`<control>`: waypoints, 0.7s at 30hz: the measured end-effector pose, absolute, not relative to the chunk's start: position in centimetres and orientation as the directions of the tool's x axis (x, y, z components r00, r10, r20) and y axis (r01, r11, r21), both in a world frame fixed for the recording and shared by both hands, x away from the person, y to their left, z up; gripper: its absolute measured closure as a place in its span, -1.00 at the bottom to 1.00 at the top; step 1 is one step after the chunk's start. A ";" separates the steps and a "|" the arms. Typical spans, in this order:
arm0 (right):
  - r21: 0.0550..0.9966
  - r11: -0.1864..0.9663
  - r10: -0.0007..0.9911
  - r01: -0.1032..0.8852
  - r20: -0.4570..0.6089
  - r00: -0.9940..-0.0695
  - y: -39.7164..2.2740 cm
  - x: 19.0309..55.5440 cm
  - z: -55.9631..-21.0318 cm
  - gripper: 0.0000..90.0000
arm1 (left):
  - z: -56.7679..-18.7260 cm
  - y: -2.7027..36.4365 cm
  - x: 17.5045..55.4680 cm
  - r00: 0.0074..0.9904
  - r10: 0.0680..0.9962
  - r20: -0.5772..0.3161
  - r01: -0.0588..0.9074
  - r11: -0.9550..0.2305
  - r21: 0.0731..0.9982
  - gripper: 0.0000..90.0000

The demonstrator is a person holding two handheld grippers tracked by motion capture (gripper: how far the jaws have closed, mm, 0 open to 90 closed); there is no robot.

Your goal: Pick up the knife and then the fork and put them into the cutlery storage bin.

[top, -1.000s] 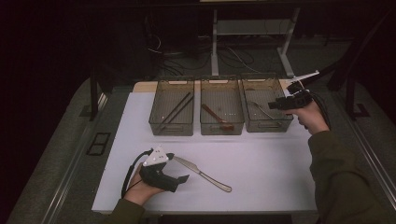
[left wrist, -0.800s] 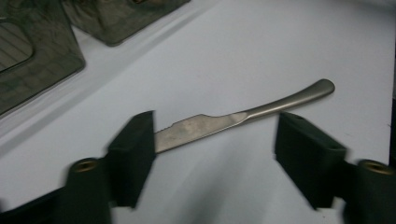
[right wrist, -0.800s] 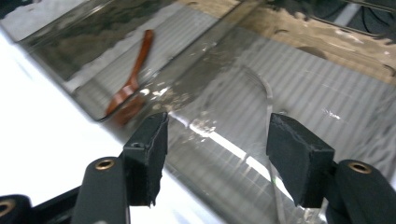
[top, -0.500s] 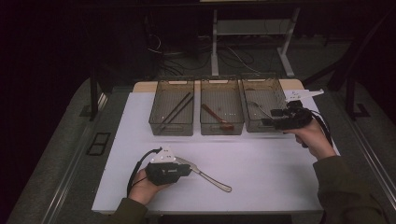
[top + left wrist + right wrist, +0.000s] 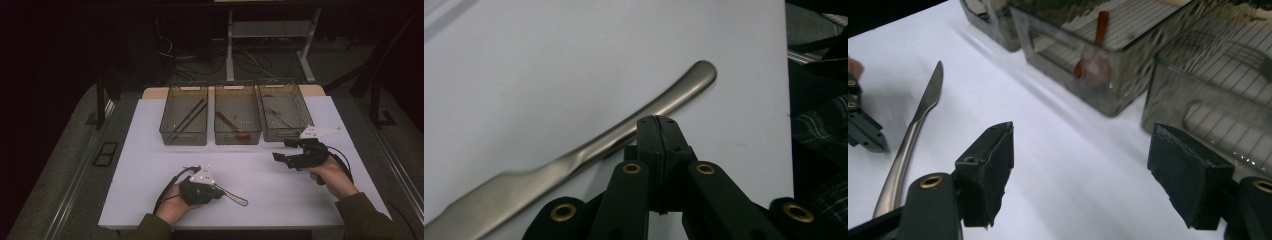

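Observation:
A metal table knife (image 5: 236, 196) (image 5: 589, 150) (image 5: 908, 140) lies flat on the white table (image 5: 145, 165) near its front edge. My left gripper (image 5: 219, 191) (image 5: 657, 125) rests at the knife's handle. Its jaws have just closed and press flat together with nothing between them, and the handle passes just beyond their tip. In front of the right bin (image 5: 295, 131), my right gripper (image 5: 280, 158) (image 5: 1083, 170) hovers low over the table and points left. Its jaws have just been opening and stand wide apart with nothing between them.
Three clear bins stand in a row at the back of the table. The left bin (image 5: 167, 132) holds dark chopsticks (image 5: 189, 117). A wooden spoon (image 5: 233, 126) (image 5: 1093, 50) lies in the middle one, and a metal utensil (image 5: 279, 117) in the right one.
My right hand came down and nearer from over the right bin, and its jaws now stand wider. The left gripper slid right to the knife handle and its jaws shut.

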State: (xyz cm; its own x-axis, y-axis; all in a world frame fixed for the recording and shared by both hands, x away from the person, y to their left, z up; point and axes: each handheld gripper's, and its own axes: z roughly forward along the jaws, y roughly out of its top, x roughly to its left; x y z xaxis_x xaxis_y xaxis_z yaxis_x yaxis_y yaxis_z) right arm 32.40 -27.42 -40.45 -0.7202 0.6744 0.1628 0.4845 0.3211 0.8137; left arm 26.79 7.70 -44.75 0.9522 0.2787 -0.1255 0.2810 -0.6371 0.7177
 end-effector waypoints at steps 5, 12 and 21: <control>0.822 0.320 0.673 0.472 0.154 -0.724 -27.5 31.0 -41.1 -0.43 | -45.0 6.2 27.2 0.966 0.240 -0.094 0.234 -0.659 0.715 0.97; 0.818 0.324 0.673 0.476 0.154 -0.724 -27.8 30.2 -41.7 -0.43 | -45.1 4.8 28.5 0.965 0.253 -0.068 0.223 -0.659 0.718 0.97; 0.808 0.342 0.667 0.480 0.151 -0.729 -27.7 30.2 -42.0 -0.43 | -45.1 3.5 30.7 0.955 0.296 -0.033 0.228 -0.654 0.722 0.97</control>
State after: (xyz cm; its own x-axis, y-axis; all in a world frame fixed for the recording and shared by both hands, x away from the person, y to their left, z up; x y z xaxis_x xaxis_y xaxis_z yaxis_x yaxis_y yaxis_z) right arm 30.23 -27.67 -42.00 -0.7293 0.6673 0.1508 0.4799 0.3418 0.8080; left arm 30.74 3.46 -45.14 0.9546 0.2960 -0.0329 0.2275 -0.6536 0.7219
